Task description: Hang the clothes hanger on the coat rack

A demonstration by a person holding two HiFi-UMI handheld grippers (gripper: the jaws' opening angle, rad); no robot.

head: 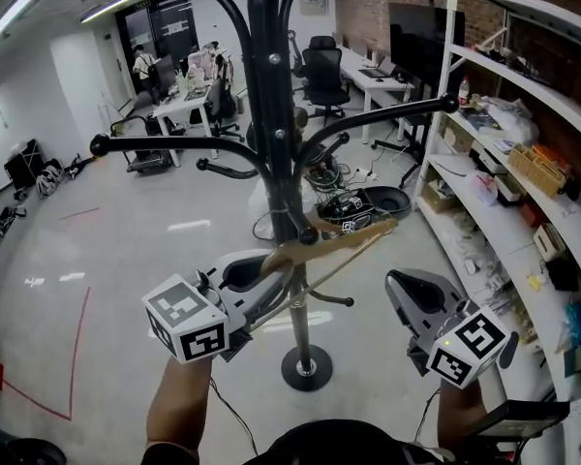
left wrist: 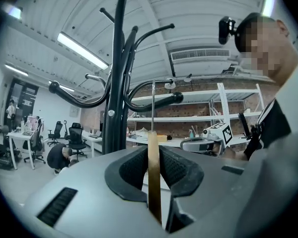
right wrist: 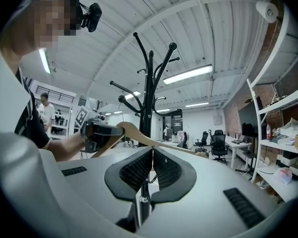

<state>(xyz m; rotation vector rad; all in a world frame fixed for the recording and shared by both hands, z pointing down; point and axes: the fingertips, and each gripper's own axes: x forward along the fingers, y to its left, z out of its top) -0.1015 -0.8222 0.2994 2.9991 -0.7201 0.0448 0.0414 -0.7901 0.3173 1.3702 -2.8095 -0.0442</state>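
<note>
The black coat rack stands straight ahead on its round base, with curved arms spreading out at several heights. My left gripper is shut on one end of the wooden clothes hanger, which lies across the pole at mid height. In the left gripper view the wooden hanger sits clamped edge-on between the pads, its metal hook wire rising beside the rack pole. I cannot tell whether the hook touches a rack arm. My right gripper is to the right of the pole, shut and empty.
Open metal shelving full of clutter runs along the right side. Desks, office chairs and a person are at the far end. Cables and a dark bowl-like object lie on the floor behind the rack.
</note>
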